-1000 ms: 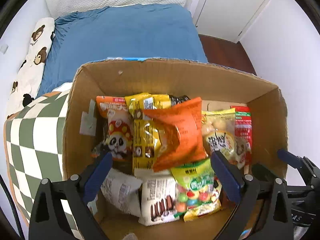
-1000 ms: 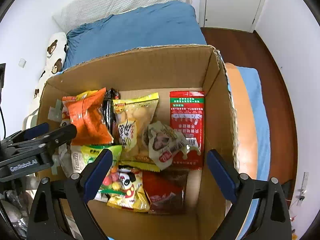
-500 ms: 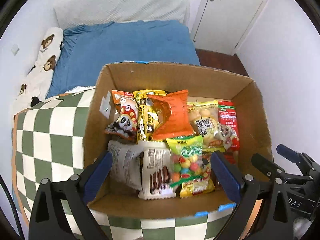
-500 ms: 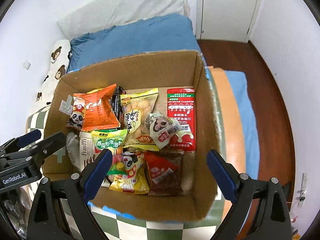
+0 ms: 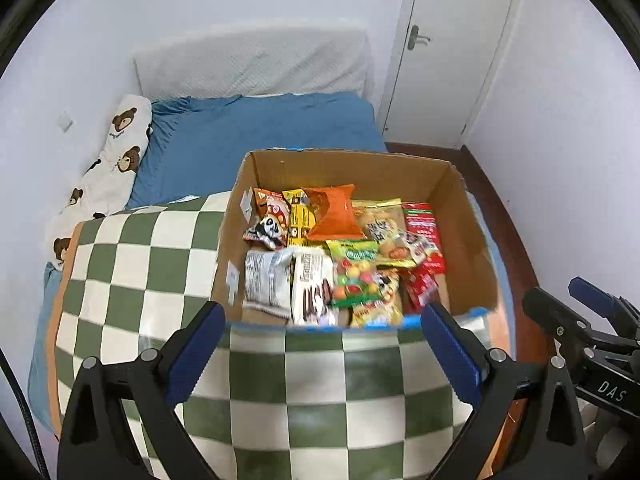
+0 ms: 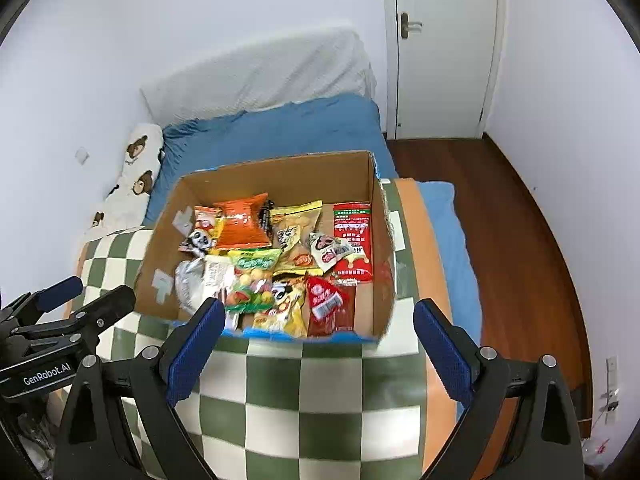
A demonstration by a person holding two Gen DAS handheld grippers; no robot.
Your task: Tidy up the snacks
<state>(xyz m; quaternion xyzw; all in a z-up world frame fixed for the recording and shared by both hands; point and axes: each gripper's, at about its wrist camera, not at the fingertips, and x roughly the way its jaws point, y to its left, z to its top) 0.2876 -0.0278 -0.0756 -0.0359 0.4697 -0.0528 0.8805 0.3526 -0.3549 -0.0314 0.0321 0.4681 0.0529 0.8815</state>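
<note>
An open cardboard box [image 5: 472, 240] [image 6: 380, 240] stands on a green-and-white checkered cloth [image 5: 140, 272] [image 6: 320, 400]. It holds several snack packets, among them an orange bag [image 5: 332, 216] [image 6: 242, 224], a red packet [image 5: 420, 220] [image 6: 354, 236] and a green candy bag [image 5: 354, 268] [image 6: 252, 268]. My left gripper [image 5: 324, 356] is open and empty, in front of the box above the cloth. My right gripper [image 6: 316, 348] is open and empty, in front of the box too.
A bed with a blue sheet [image 5: 260, 144] [image 6: 280, 132] lies behind the box, with a bear-print pillow [image 5: 116, 160] at its left. A white door [image 5: 452, 52] [image 6: 444, 48] and wooden floor [image 6: 500, 208] are at the right.
Both grippers have pulled back and up from over the box; the box now looks smaller and farther, and the checkered cloth fills the foreground. Both stay open.
</note>
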